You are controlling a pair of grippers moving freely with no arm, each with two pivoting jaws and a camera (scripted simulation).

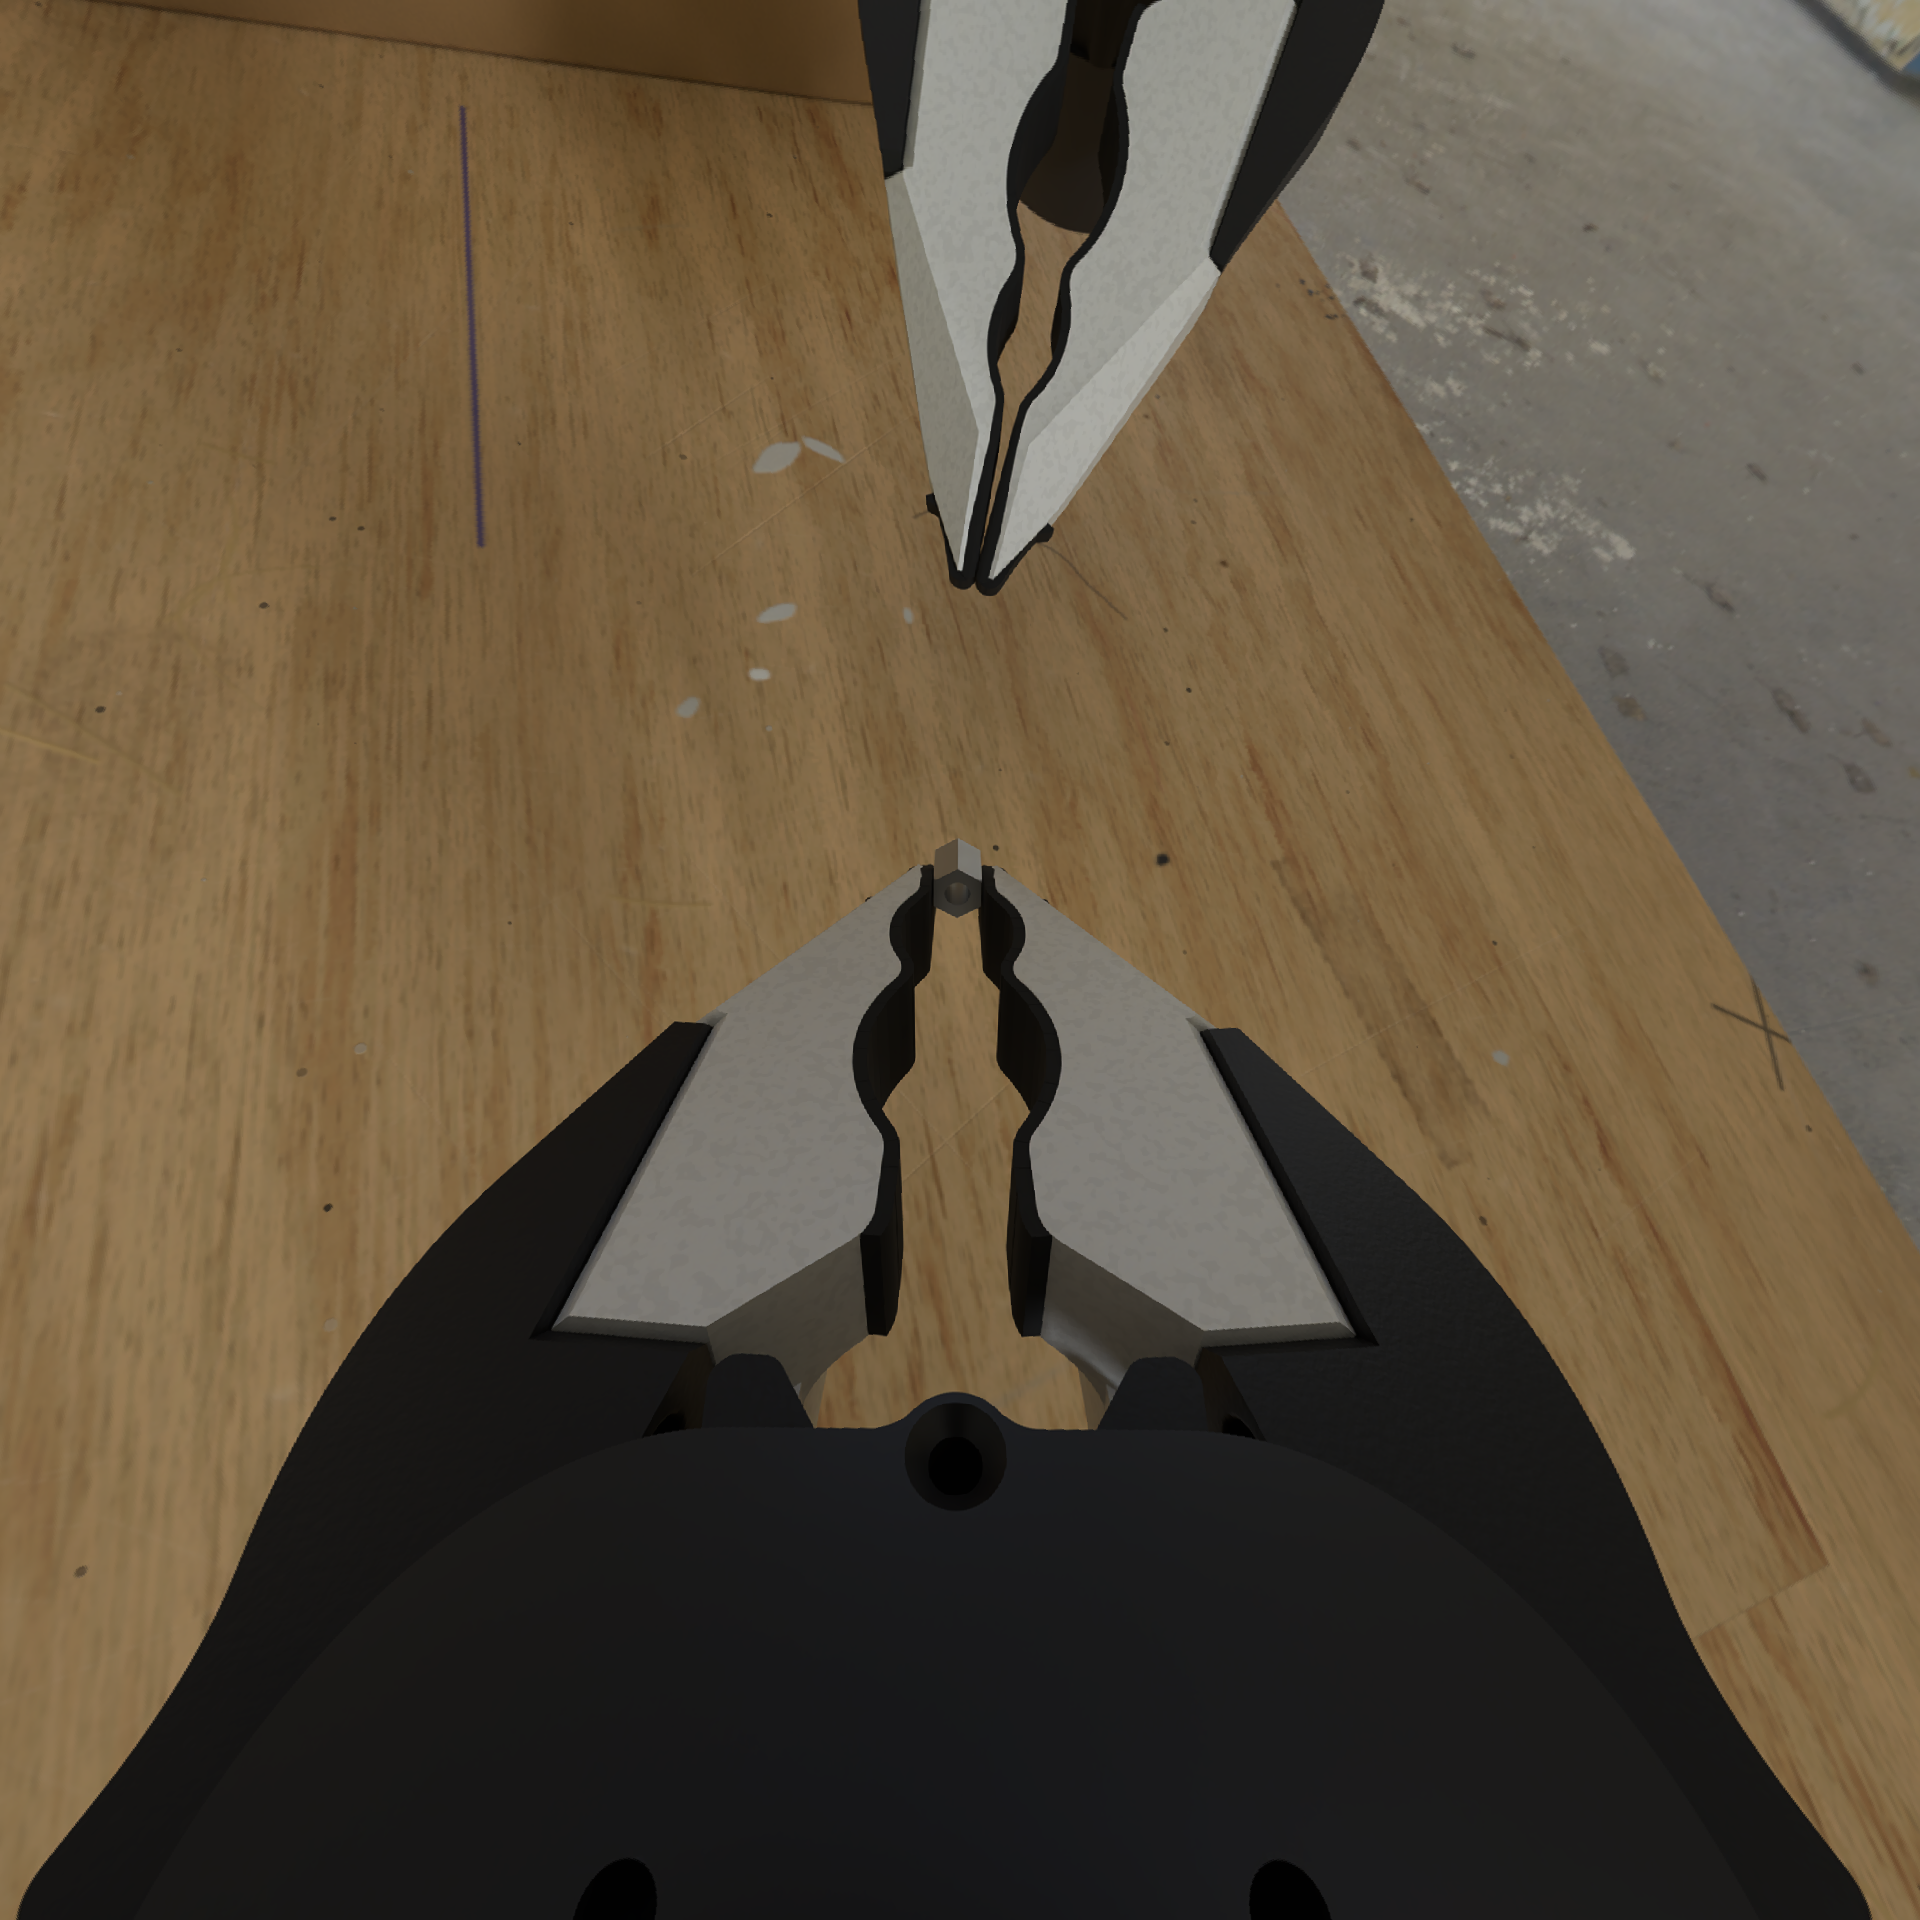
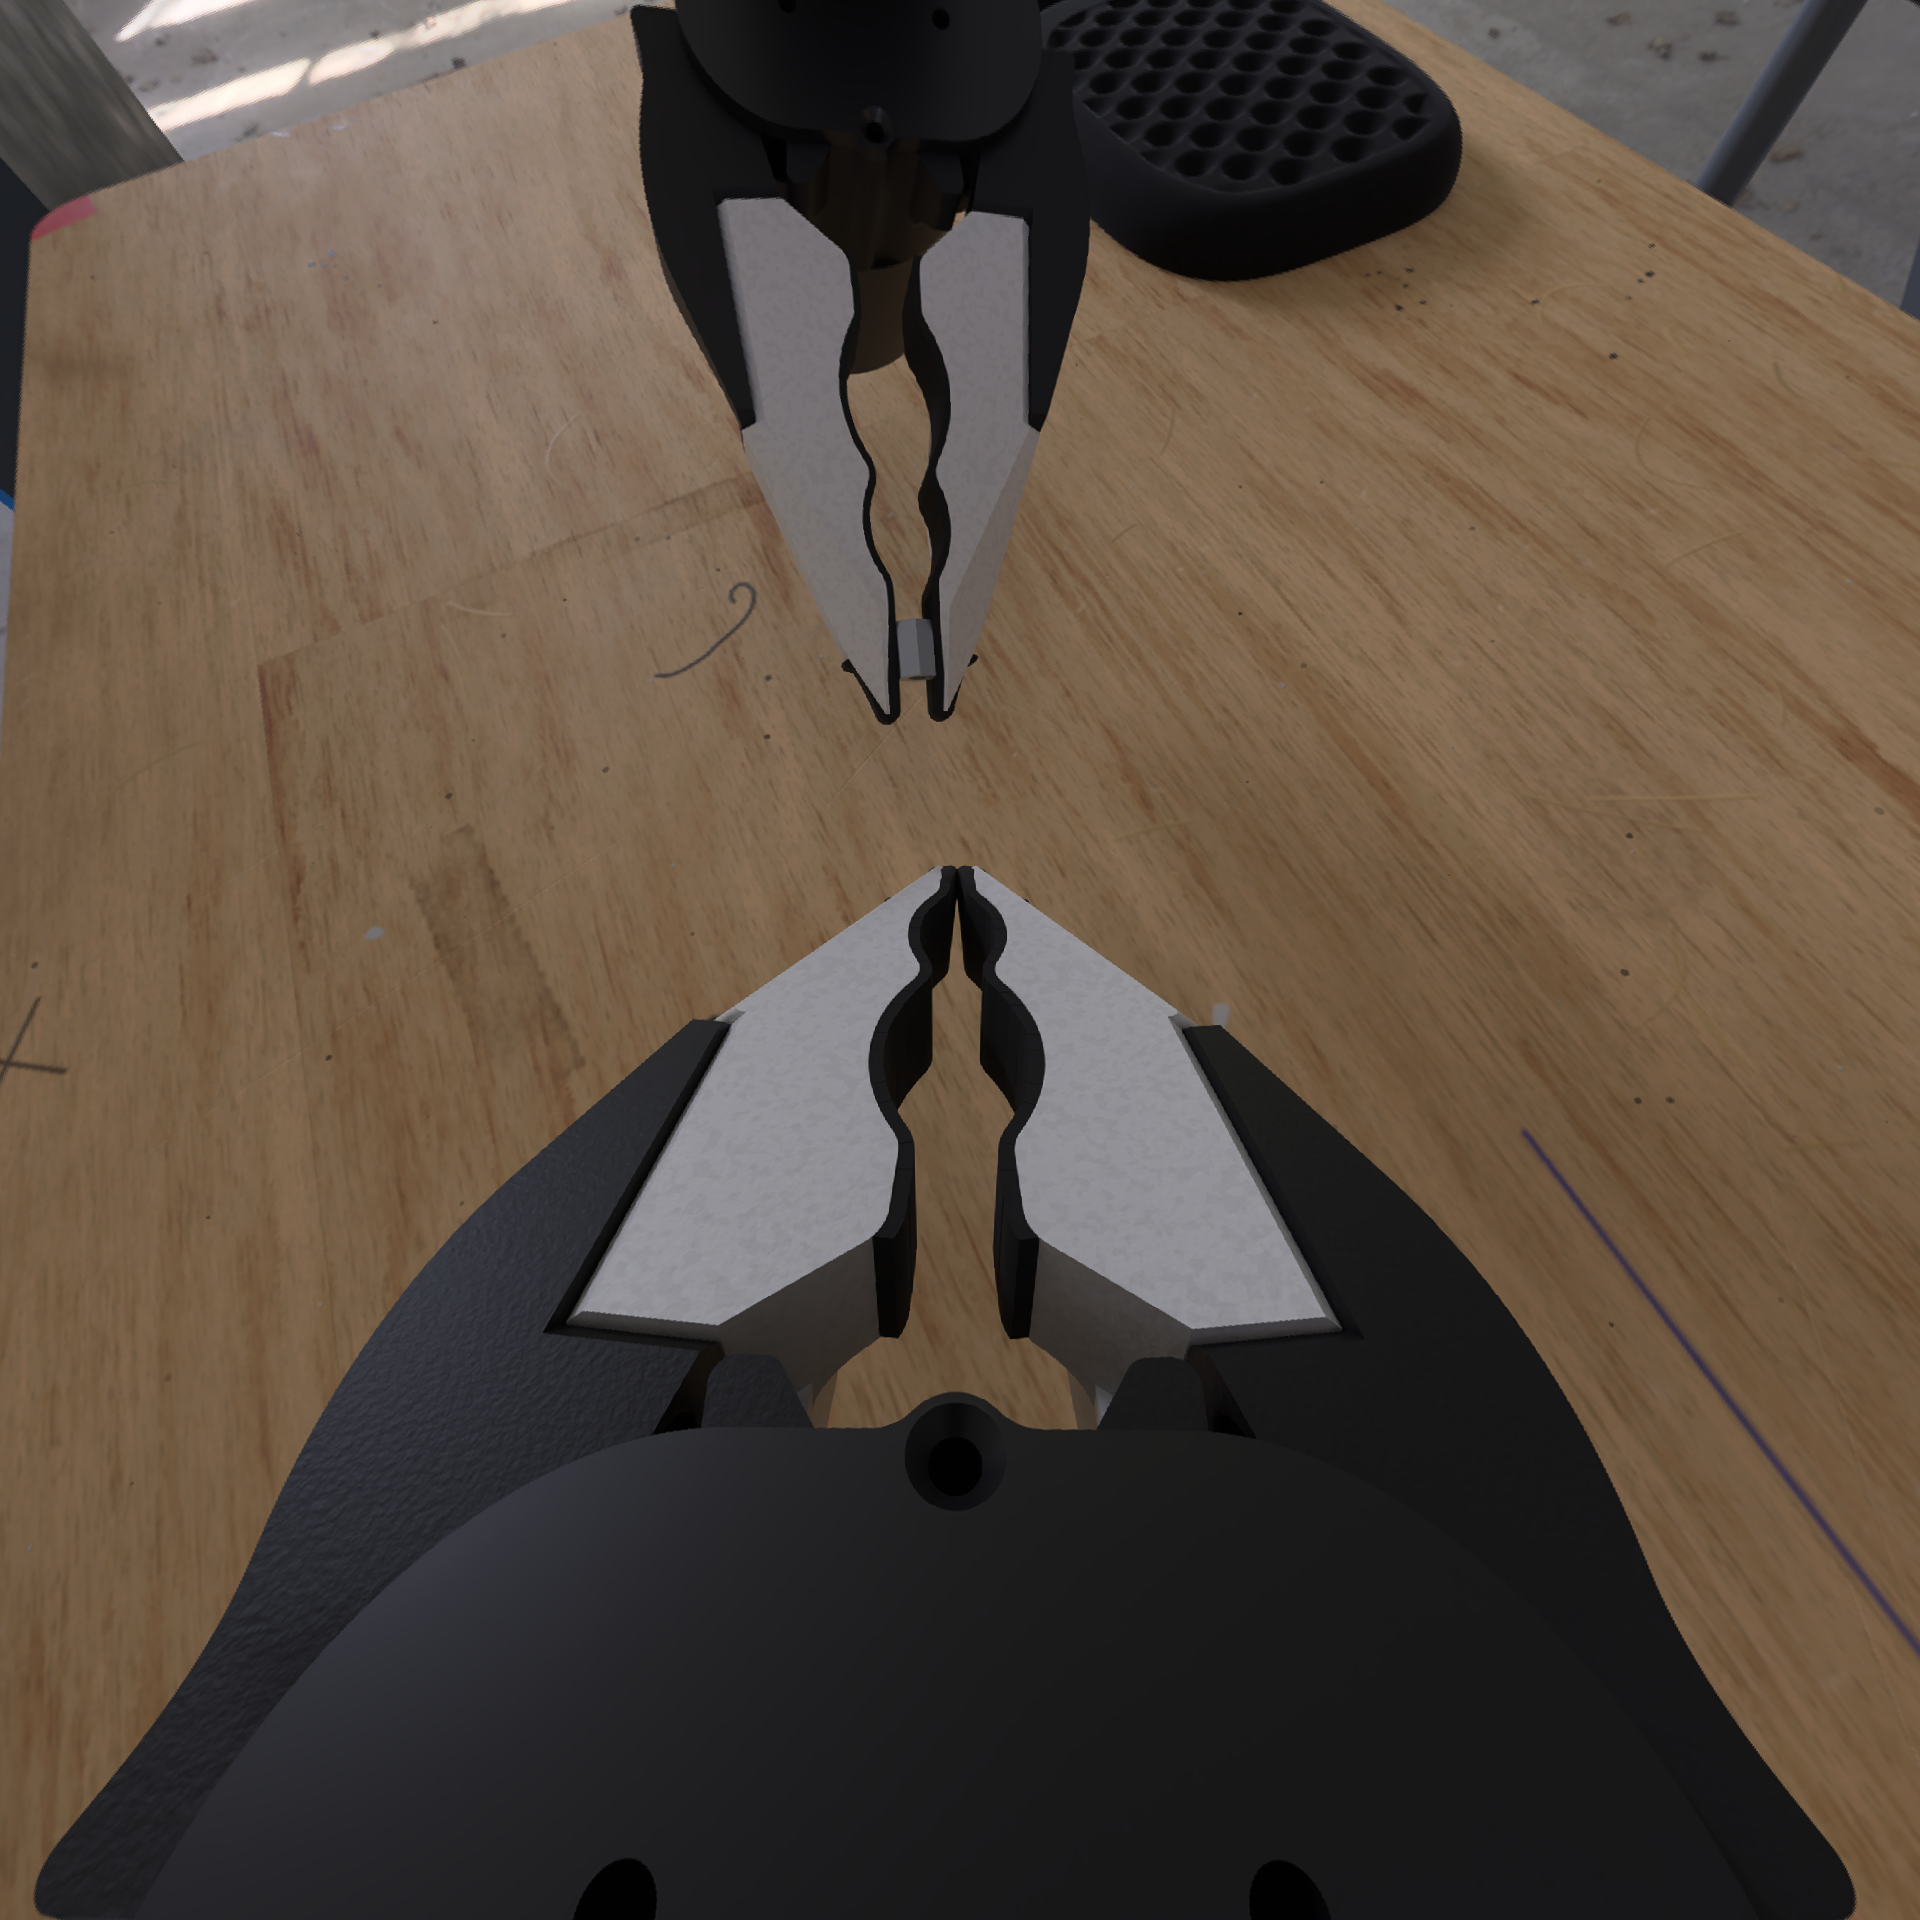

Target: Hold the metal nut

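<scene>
A small grey metal hex nut (image 1: 954,883) sits pinched between the tips of my left gripper (image 1: 956,881), which is shut on it above the wooden table (image 1: 416,831). In the right wrist view the same nut (image 2: 914,646) shows between the left gripper's fingertips (image 2: 914,707), facing me. My right gripper (image 2: 956,875) is shut and empty, its tips touching. It also shows in the left wrist view (image 1: 975,580), pointing toward the left gripper with a gap of table between them.
A black honeycomb-patterned pad (image 2: 1247,135) lies at the far right of the table behind the left gripper. A thin purple line (image 1: 473,332) is drawn on the wood. The table edge (image 1: 1558,644) runs along the right, with grey concrete floor (image 1: 1662,260) beyond.
</scene>
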